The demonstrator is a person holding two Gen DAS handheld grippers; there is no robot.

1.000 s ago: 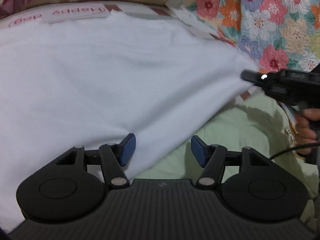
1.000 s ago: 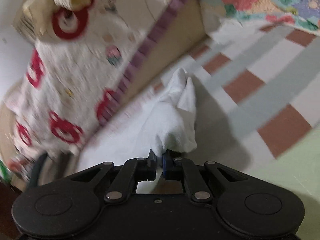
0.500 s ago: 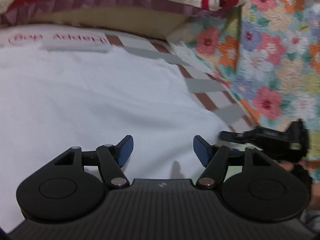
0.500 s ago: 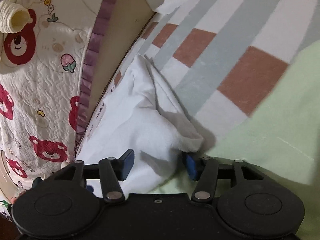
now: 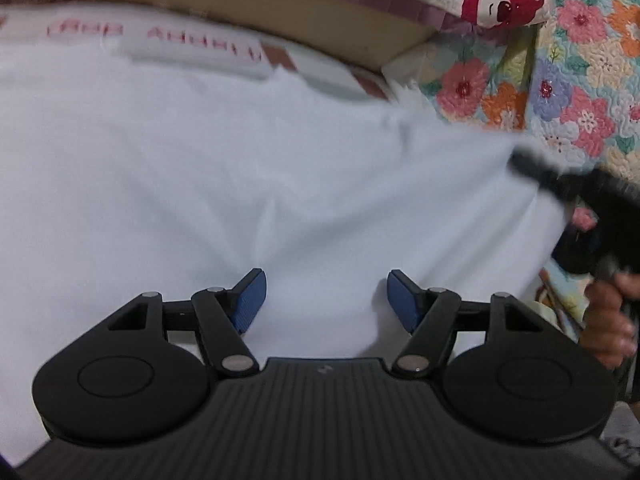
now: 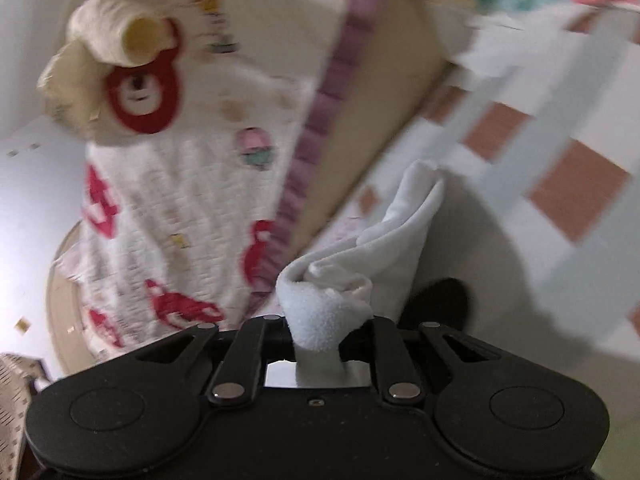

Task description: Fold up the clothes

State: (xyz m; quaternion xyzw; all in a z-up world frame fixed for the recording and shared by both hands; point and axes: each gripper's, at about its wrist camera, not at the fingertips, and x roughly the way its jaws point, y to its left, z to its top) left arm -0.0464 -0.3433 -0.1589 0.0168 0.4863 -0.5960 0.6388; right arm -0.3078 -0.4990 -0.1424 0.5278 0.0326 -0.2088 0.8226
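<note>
A white garment [image 5: 200,168] spreads across most of the left wrist view, lying over the bed. My left gripper [image 5: 324,300] hovers low over its near part, open, with nothing between its blue pads [image 5: 252,300]. At the right of that view my right gripper [image 5: 560,184] pulls a corner of the cloth taut, and a hand [image 5: 608,320] grips its handle. In the right wrist view my right gripper [image 6: 318,336] is shut on a bunched fold of the white garment [image 6: 384,248], which rises from the jaws and drapes away.
A bear-print quilt [image 6: 168,184] with a purple border stands behind the bed. A floral quilt [image 5: 560,60] lies at the right. The checked bedsheet [image 6: 560,152] extends right of the held cloth. A "Happy dog" label [image 5: 192,40] shows at the garment's far edge.
My right gripper, open beside the cloth half a second ago, has closed on a bunched fold and lifted it. The garment's right corner has been pulled outward. My left gripper stays open.
</note>
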